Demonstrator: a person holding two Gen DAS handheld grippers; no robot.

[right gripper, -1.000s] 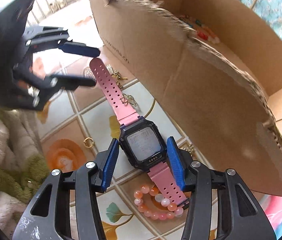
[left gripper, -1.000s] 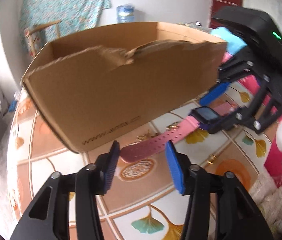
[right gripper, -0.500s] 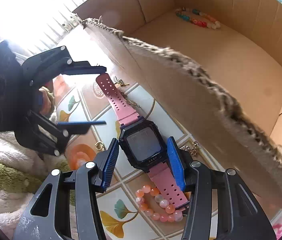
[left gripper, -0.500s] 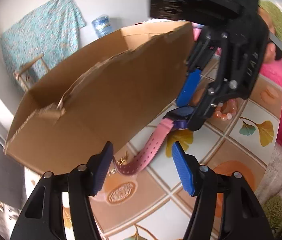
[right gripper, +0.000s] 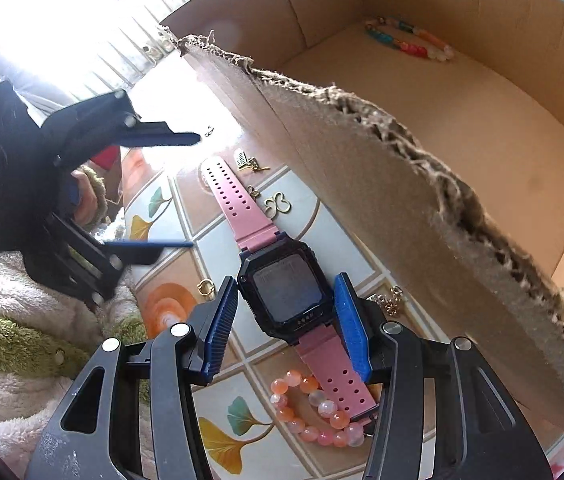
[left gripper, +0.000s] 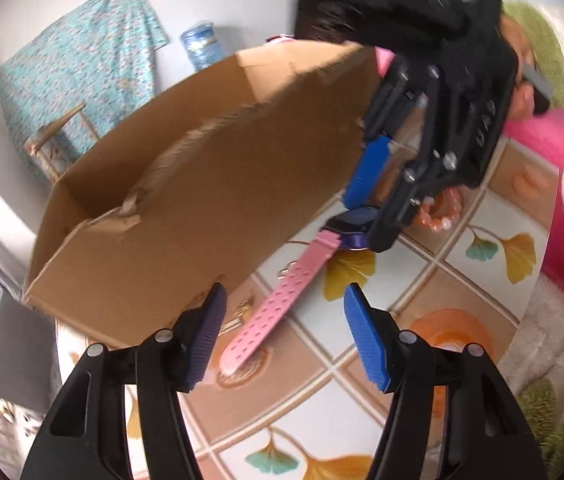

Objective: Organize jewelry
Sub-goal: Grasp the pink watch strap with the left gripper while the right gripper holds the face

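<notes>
A pink-strapped watch (right gripper: 288, 292) with a black square case is clamped by its case in my right gripper (right gripper: 285, 284), which is shut on it. Its long strap (left gripper: 282, 304) reaches out between the fingers of my left gripper (left gripper: 286, 302), which stands open without touching the strap. The right gripper (left gripper: 364, 222) shows in the left wrist view over the watch, beside the cardboard box (left gripper: 202, 200). The left gripper (right gripper: 192, 191) shows at the left of the right wrist view. The box (right gripper: 362, 160) has a torn near wall. A colourful bead bracelet (right gripper: 406, 42) lies inside it.
A pink-orange bead bracelet (right gripper: 314, 416) lies on the tiled tablecloth (right gripper: 222, 440) under the watch's short strap. Gold charms (right gripper: 278, 204), a gold ring (right gripper: 205, 287) and a gold chain (right gripper: 390, 300) lie along the box's foot. A person in pink sits behind; fuzzy green-white sleeves show.
The left gripper's jaws have widened and it has rolled and shifted, so the strap end now lies between its fingers. The right gripper, still holding the watch, has tilted toward the box's inside.
</notes>
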